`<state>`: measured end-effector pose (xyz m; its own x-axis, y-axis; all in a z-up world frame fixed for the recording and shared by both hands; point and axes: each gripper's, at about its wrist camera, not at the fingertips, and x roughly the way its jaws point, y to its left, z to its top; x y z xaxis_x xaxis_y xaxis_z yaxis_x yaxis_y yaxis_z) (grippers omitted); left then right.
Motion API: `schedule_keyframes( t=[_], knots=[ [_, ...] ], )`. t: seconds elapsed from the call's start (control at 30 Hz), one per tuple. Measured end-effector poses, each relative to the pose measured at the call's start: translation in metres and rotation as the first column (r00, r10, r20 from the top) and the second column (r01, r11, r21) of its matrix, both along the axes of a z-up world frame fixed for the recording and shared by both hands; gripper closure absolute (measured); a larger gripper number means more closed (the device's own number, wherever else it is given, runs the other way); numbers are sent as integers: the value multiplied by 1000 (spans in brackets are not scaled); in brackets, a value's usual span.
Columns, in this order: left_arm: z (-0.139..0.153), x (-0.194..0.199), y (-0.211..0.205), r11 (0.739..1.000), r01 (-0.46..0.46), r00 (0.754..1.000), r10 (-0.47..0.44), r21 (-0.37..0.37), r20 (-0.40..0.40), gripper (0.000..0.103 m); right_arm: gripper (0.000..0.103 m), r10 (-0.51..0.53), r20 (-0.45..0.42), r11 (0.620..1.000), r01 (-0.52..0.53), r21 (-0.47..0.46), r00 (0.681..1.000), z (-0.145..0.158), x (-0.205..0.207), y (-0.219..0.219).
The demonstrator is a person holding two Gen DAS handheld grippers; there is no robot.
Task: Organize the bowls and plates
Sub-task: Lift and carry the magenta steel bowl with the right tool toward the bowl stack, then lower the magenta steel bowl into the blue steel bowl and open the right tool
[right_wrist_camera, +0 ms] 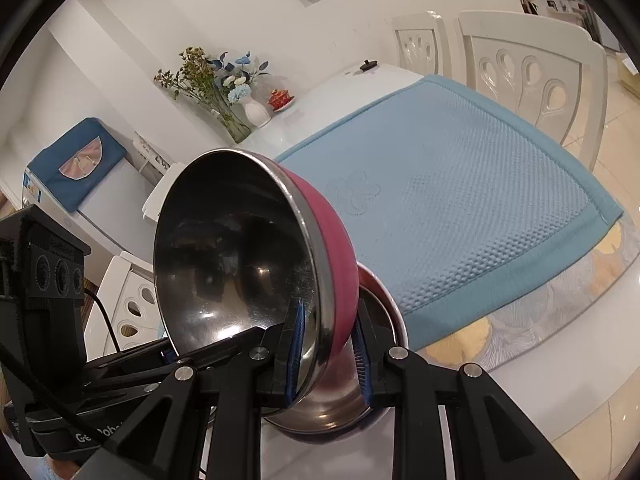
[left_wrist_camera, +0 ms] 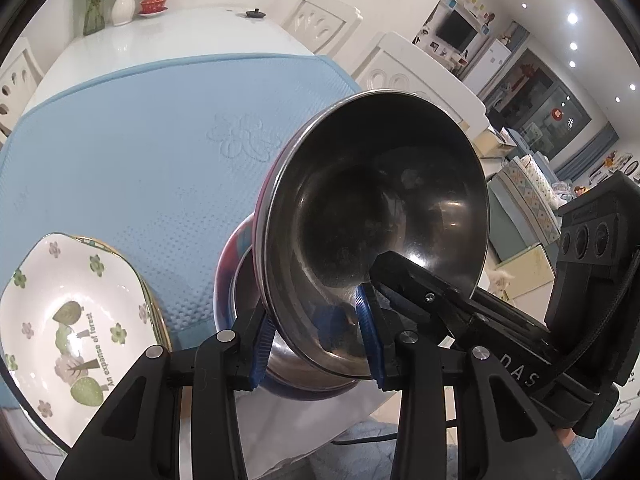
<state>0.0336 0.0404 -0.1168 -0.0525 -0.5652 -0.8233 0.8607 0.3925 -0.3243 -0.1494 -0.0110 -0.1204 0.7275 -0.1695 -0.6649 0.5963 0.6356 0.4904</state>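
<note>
A steel bowl with a pink outside [left_wrist_camera: 380, 216] [right_wrist_camera: 256, 264] is tilted on edge above a second, similar bowl [left_wrist_camera: 236, 280] [right_wrist_camera: 372, 384] standing at the mat's near edge. My left gripper [left_wrist_camera: 318, 344] has its blue pads on either side of the tilted bowl's lower rim. My right gripper [right_wrist_camera: 328, 356] clamps the same bowl's rim from the opposite side; its finger [left_wrist_camera: 424, 292] shows inside the bowl in the left wrist view. A stack of white plates with a forest print [left_wrist_camera: 76, 316] sits at the left.
A blue mat [left_wrist_camera: 152, 140] [right_wrist_camera: 460, 200] covers the white table. Vases with flowers [right_wrist_camera: 224, 92], a red lidded cup [right_wrist_camera: 280, 98] and a small black lid [left_wrist_camera: 255, 13] stand at the table's far end. White chairs [right_wrist_camera: 528, 76] flank the table.
</note>
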Motion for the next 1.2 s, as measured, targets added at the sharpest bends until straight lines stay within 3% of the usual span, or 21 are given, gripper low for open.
schedule_keyframes(
  t=[1.2],
  knots=[
    [-16,-2,16,999,3,997,1,50,-71,68,78,9,-93,996,-1,93,996,-24,11,10]
  ],
)
